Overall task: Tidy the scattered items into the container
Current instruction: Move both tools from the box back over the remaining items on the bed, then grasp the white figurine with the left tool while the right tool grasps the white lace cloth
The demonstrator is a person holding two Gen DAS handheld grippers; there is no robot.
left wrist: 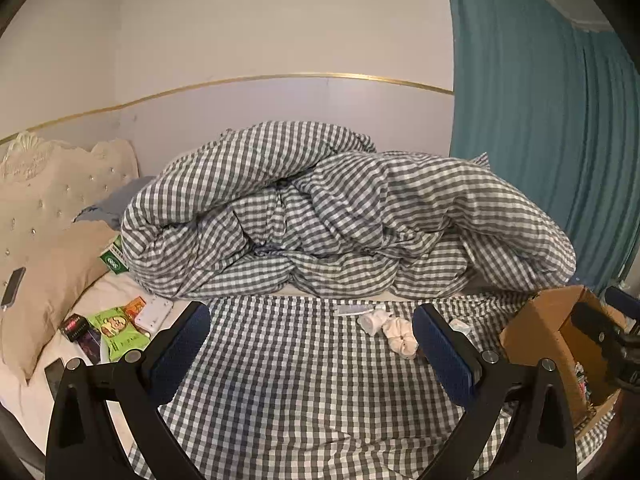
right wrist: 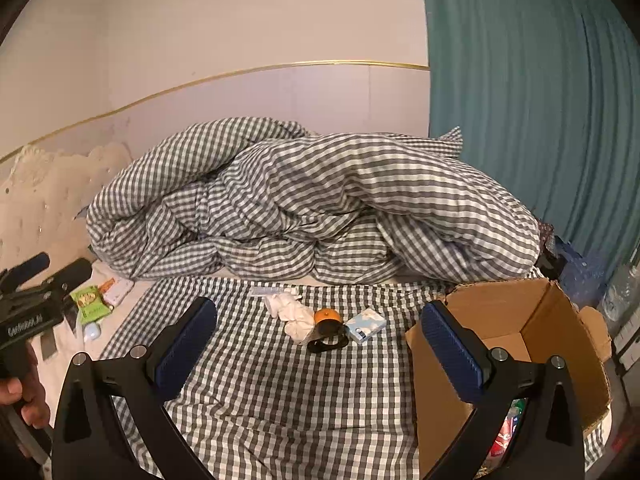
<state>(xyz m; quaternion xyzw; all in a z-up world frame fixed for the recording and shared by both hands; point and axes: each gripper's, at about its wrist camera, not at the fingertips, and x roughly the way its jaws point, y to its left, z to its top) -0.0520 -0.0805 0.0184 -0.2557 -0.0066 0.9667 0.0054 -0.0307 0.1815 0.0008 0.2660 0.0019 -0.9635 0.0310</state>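
Left gripper (left wrist: pixel 310 334): jaws spread wide, nothing held, hovering over checked sheet (left wrist: pixel 288 392). Right gripper (right wrist: pixel 320 330): likewise spread, empty. Cardboard box (right wrist: pixel 532 320) sits right of the right gripper, its near wall behind the right finger. Ahead between the right gripper's fingers: white socks (right wrist: pixel 294 314), orange-black item (right wrist: pixel 326 328), tissue pack (right wrist: pixel 365 328). Snack packets (left wrist: pixel 116 330) lie left of the left gripper.

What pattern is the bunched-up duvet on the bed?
Grey-and-white gingham check. The duvet shows best in the left wrist view, where it fills the middle of the frame.

socks (right wrist: pixel 294 314) left of box (right wrist: pixel 520 320), on bed (right wrist: pixel 280 400)
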